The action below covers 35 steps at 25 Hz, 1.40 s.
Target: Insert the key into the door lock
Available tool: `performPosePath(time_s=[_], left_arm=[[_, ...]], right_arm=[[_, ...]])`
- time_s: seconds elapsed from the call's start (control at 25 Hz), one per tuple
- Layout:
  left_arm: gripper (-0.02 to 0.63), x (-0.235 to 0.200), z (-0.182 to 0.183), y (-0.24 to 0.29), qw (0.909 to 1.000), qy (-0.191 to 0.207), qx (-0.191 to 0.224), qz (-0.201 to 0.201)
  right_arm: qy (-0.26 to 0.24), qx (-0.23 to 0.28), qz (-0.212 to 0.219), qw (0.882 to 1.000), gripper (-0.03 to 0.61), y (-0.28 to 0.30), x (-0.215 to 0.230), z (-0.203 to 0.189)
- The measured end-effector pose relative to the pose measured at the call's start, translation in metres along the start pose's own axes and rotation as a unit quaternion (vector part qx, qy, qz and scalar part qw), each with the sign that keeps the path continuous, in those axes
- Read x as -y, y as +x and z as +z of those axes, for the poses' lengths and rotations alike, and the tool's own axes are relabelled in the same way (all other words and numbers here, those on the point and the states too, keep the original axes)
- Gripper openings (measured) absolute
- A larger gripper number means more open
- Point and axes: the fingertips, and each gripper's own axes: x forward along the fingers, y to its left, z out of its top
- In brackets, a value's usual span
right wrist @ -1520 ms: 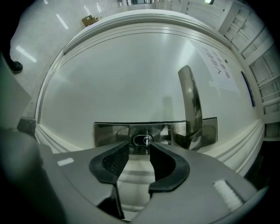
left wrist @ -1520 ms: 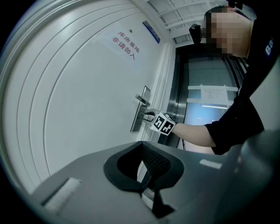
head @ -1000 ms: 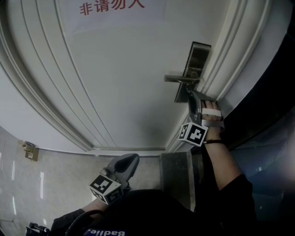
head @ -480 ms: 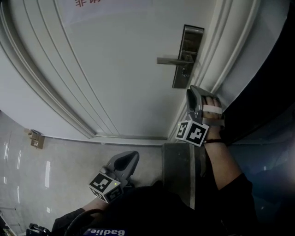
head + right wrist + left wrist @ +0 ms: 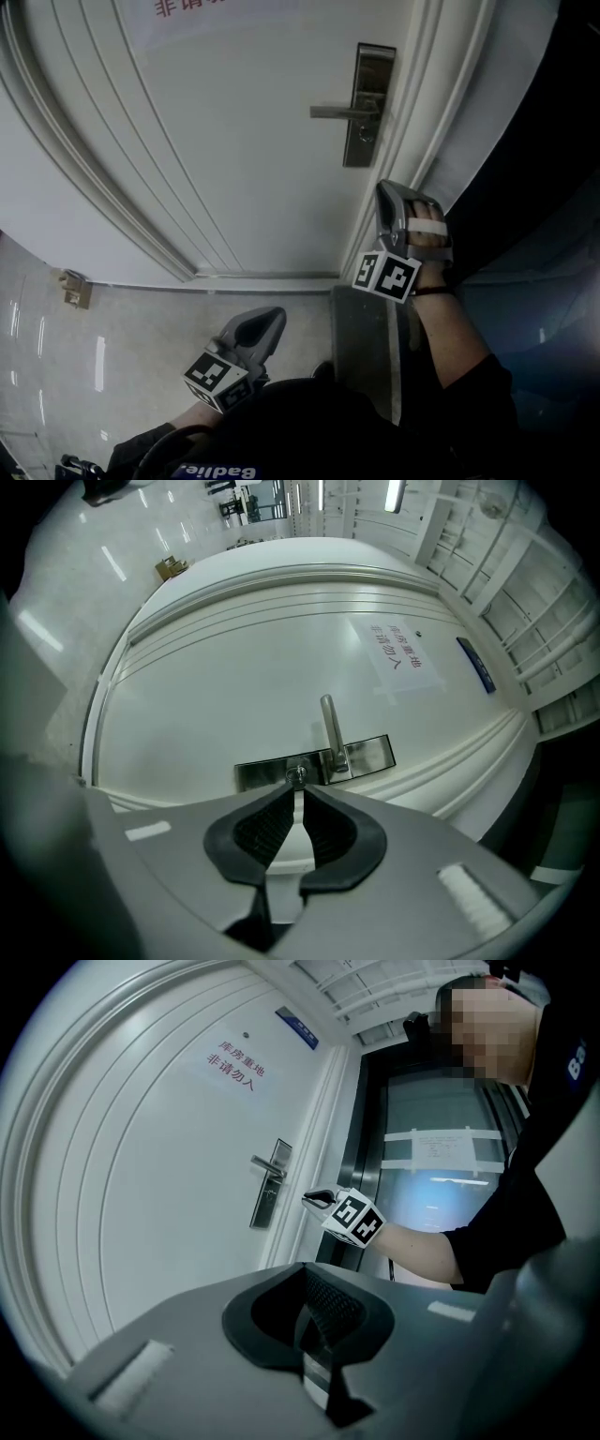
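Note:
A steel lock plate with a lever handle is mounted on the white door. A small metal stub, apparently the key, sticks out of the cylinder below the handle. My right gripper points at the door just below the plate, apart from it. In the right gripper view its jaws have just been closing to a narrow gap with nothing between them. My left gripper hangs low over the floor, far from the lock. Its jaws look shut and empty.
A paper notice with red characters hangs on the door. The moulded door frame and a dark glass panel lie to the right. A grey stone threshold sits under my right arm. A small brass fitting sits on the glossy floor.
My right gripper has drawn back from the lock plate, where its tip was a second ago, and its jaws have narrowed. The left gripper looks unchanged.

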Motion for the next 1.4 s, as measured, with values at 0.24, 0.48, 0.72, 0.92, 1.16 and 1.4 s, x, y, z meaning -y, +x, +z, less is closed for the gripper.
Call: performPosePath(time_s=[0.24, 0.48, 0.72, 0.92, 1.16, 1.4], left_arm=[[0.02, 0.005, -0.013, -0.037, 0.9996, 0.016, 0.017, -0.016], [0.02, 0.004, -0.021, -0.107, 0.9992, 0.017, 0.021, -0.03], [0.02, 0.014, -0.033, -0.166, 0.9981, 0.016, 0.018, -0.057], [0.02, 0.022, -0.047, -0.195, 0.9971, 0.019, 0.021, -0.071], [0.02, 0.027, -0.044, -0.194, 0.9969, 0.015, 0.027, -0.072], [0.02, 0.052, -0.042, -0.203, 0.9978, 0.034, 0.04, -0.041]], right_arm=[[-0.001, -0.012, -0.021, 1.0, 0.02, -0.041, -0.004, 0.017], [-0.007, -0.036, -0.023, 0.999, 0.006, -0.099, -0.012, 0.056], [-0.001, -0.057, -0.018, 0.998, 0.005, -0.161, -0.03, 0.091], [0.038, -0.063, -0.01, 0.997, 0.003, -0.207, -0.049, 0.112], [0.155, -0.045, 0.023, 0.987, 0.003, -0.239, -0.064, 0.127], [0.26, -0.001, 0.077, 0.963, 0.003, -0.287, -0.091, 0.134]])
